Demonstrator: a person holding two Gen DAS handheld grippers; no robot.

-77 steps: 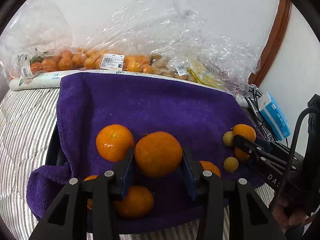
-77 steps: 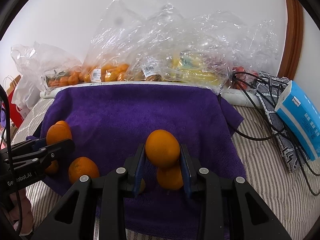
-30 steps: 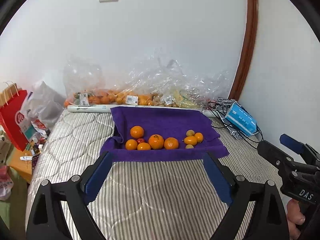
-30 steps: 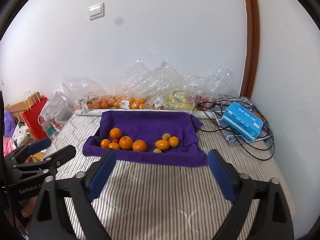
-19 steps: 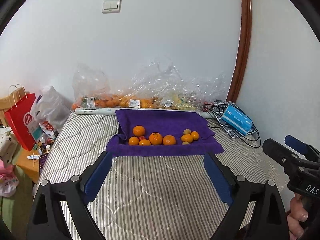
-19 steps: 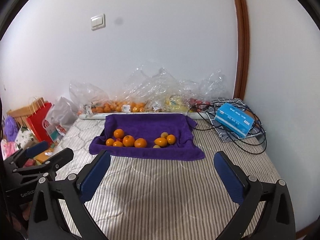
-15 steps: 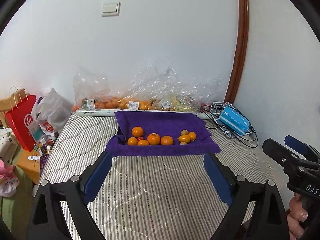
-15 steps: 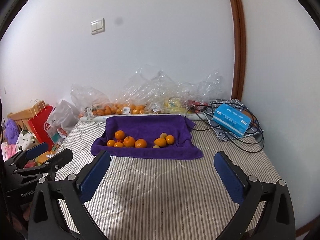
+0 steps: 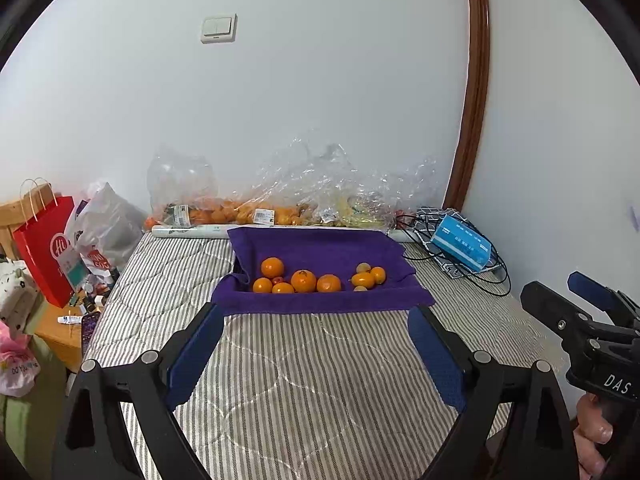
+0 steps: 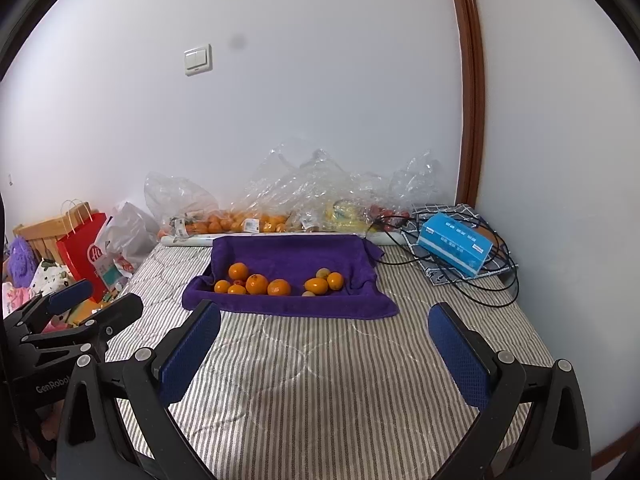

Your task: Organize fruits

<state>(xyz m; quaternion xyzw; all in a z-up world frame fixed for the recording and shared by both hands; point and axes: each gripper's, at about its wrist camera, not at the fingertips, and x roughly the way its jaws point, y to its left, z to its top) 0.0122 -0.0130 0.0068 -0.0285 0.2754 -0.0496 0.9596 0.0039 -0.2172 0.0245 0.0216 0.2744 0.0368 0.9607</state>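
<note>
A purple towel (image 9: 320, 249) (image 10: 292, 254) lies on the striped mattress (image 9: 304, 380) (image 10: 316, 376) near the wall. On it sit several oranges (image 9: 303, 280) (image 10: 256, 283) in a left cluster, and a smaller right cluster of oranges and small yellow-green fruits (image 9: 363, 279) (image 10: 316, 285). My left gripper (image 9: 312, 354) is open and empty, well back from the towel. My right gripper (image 10: 325, 354) is also open wide with nothing between its fingers. Each gripper shows at the side of the other's view (image 9: 584, 312) (image 10: 72, 316).
Clear plastic bags of fruit (image 9: 256, 212) (image 10: 248, 220) line the wall behind the towel. A blue box (image 9: 460, 245) (image 10: 454, 245) sits on black cables at the right. A red paper bag (image 9: 44, 248) and clutter stand off the mattress's left edge.
Both grippers let go of their oranges and drew far back from the towel; the fruit now lies small and distant. In the last half second the views barely shift.
</note>
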